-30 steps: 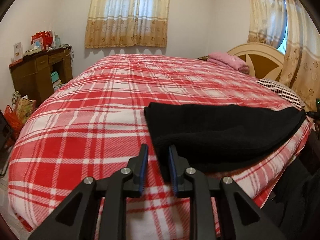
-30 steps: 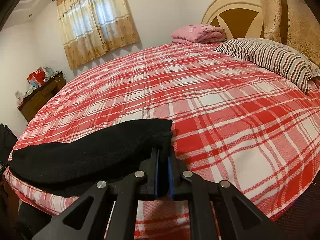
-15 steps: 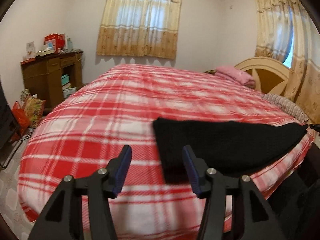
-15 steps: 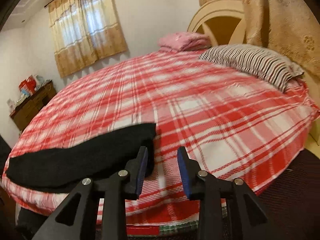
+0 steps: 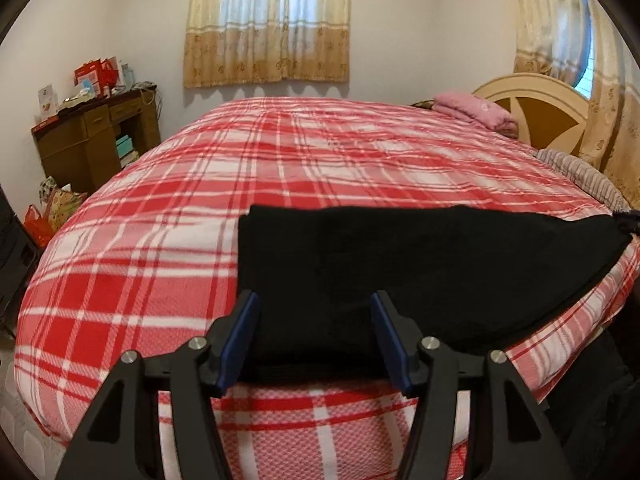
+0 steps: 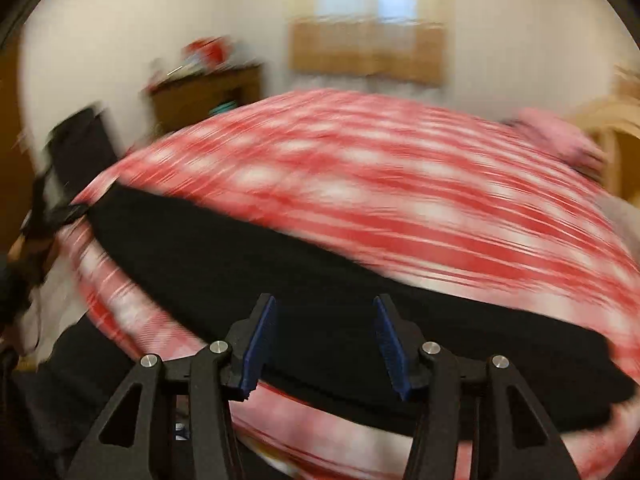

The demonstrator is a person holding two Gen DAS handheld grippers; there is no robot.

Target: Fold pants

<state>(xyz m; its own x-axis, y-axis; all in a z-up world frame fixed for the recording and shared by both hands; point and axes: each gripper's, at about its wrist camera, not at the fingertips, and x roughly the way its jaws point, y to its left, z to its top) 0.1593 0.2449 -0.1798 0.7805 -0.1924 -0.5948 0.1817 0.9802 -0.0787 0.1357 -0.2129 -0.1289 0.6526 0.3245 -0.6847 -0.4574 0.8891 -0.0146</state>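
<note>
Left wrist view: left gripper [image 5: 314, 322] jaws wide apart, gripping nothing, framing the near left end of the black pants [image 5: 420, 276]. Pants lie folded flat in a long band along the near edge of the red plaid bed [image 5: 280, 168]. Pink folded bedding [image 5: 476, 114] by the headboard [image 5: 536, 114]; brown desk [image 5: 96, 136] at left wall.

Right wrist view: heavy motion blur. Right gripper [image 6: 325, 328] jaws apart, empty, over the pants [image 6: 320, 292], which run diagonally across the bed's [image 6: 380, 184] near edge.
</note>
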